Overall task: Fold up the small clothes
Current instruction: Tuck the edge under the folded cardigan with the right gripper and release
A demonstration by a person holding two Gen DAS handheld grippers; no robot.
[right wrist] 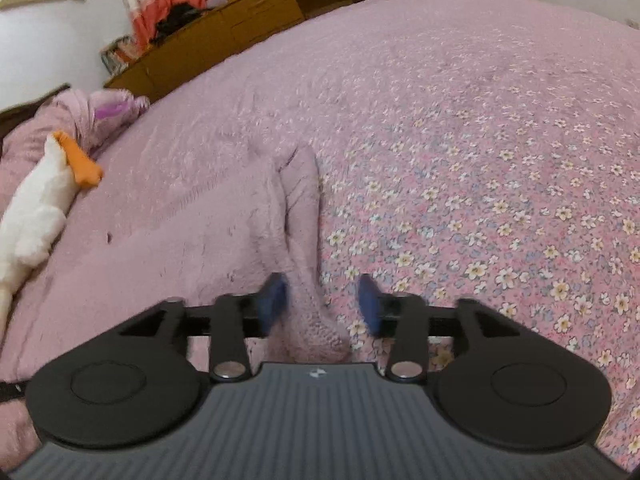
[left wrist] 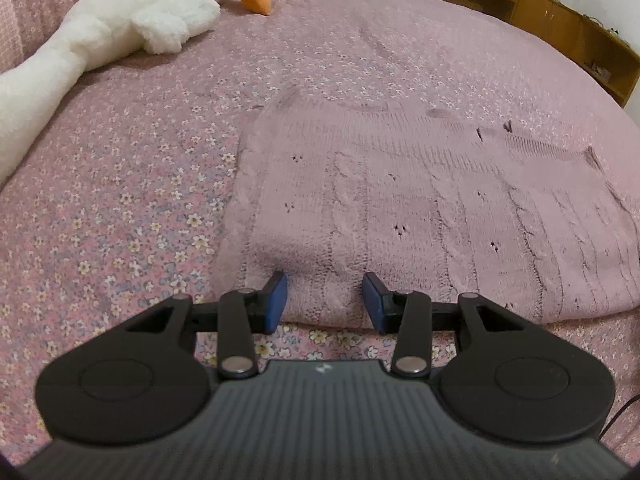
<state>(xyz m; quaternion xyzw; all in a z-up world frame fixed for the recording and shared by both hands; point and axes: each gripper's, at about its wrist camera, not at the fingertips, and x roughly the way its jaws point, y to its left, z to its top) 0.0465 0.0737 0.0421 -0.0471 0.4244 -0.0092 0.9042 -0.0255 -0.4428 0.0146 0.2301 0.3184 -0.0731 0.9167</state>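
Note:
A pale pink cable-knit sweater [left wrist: 400, 208] lies flat on the flowered pink bedspread [left wrist: 120, 200]. My left gripper [left wrist: 325, 300] is open, its blue pads on either side of the sweater's near folded edge at the left corner. In the right wrist view the same sweater [right wrist: 168, 248] spreads to the left, with a sleeve [right wrist: 304, 216] running along its right side. My right gripper [right wrist: 323, 304] is open, its blue pads straddling the near end of that sleeve. Neither gripper is closed on the cloth.
A white plush goose with an orange beak [left wrist: 120, 20] lies at the far left of the bed, and it also shows in the right wrist view [right wrist: 40, 208]. A bunched pink blanket [right wrist: 88, 112] sits beyond it. Wooden cabinets [left wrist: 540, 12] line the far side of the bed.

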